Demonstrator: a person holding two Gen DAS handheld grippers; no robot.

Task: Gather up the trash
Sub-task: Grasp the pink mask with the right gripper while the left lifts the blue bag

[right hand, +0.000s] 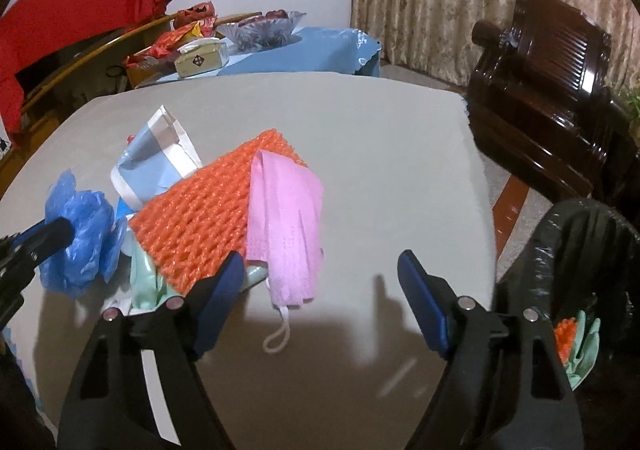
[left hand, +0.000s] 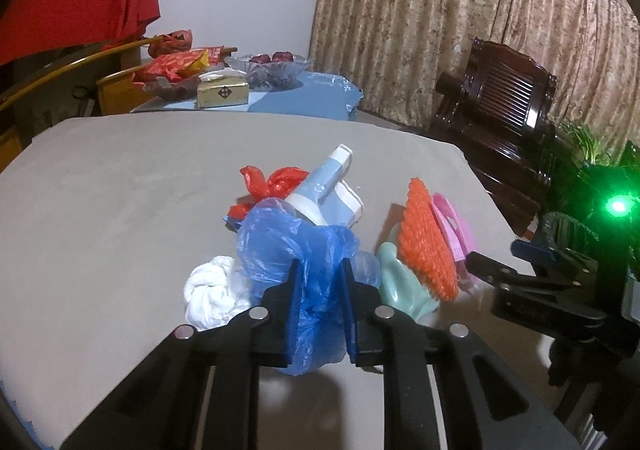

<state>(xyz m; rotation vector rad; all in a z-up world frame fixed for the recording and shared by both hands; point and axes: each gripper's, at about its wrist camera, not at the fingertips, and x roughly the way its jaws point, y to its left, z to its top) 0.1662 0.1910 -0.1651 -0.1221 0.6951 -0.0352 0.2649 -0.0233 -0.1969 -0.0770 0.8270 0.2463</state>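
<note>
Several pieces of trash are heaped near the front of the grey table (right hand: 360,122), probably gathered there so each can be lifted within easy reach of the bin (right hand: 576,234), which stands just beside the table's right edge and already holds an orange and a green scrap. Largest in the heap is the orange net (right hand: 200,206), laid over a green glove (left hand: 400,282), with a pink mask (right hand: 288,218) draped on its right side and its ear loop trailing onto the table. Behind these lies a blue-and-white carton (left hand: 328,186), then a red bag (left hand: 272,182) and a white wad (left hand: 212,294).

A blue bag (left hand: 288,250) is clamped between the jaws of the left gripper (left hand: 320,270), evidently as the next piece for the bin. Nothing is held by the right gripper (right hand: 320,274); its jaws are spread wide just in front of the mask.

No writing can be read on the trash; a dark diamond mark is seen on the tissue box (left hand: 222,92), its characters too small to make out.
</note>
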